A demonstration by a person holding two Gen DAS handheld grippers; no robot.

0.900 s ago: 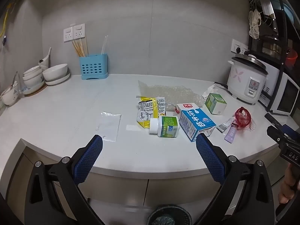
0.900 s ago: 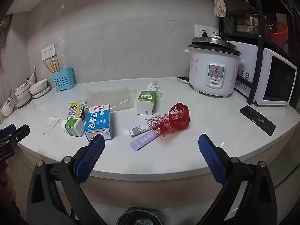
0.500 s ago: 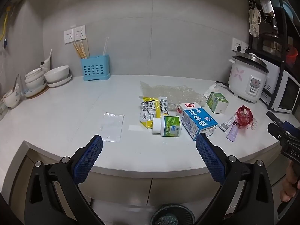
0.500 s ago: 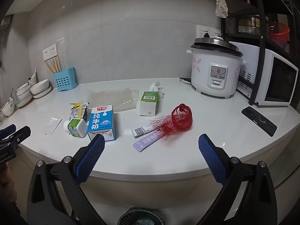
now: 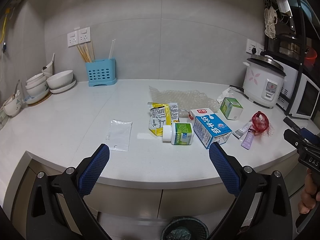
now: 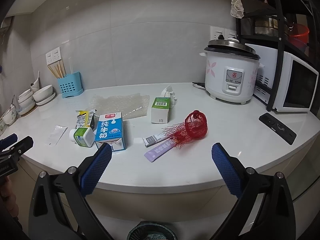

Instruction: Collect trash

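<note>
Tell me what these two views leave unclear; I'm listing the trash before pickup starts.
- Waste bin: bottom edge crops it in both views, contents unclear.
- Crumpled white wrapper: partly behind the green box, right view.
- Milk carton: near corner hidden by a right gripper finger.
- Package print: too small.

white stone countertop (image 5: 66, 120) with curved front edge. lying on it: clear plastic bag (image 5: 119, 132), yellow snack wrapper (image 5: 162, 117), green-labelled bottle (image 5: 179, 133) on its side, blue milk carton (image 5: 212, 127) tipped over, bubble wrap sheet (image 5: 181, 98), small green box (image 6: 160, 110) upright, red mesh net (image 6: 195, 125), 2 sachets (image 6: 160, 145) partly under it, crumpled white paper, possibly tissue (image 6: 170, 94). toward the back: rice cooker (image 6: 230, 76), blue utensil holder (image 5: 100, 72), stacked bowls (image 5: 50, 82), black remote-like item (image 6: 277, 125).
</note>
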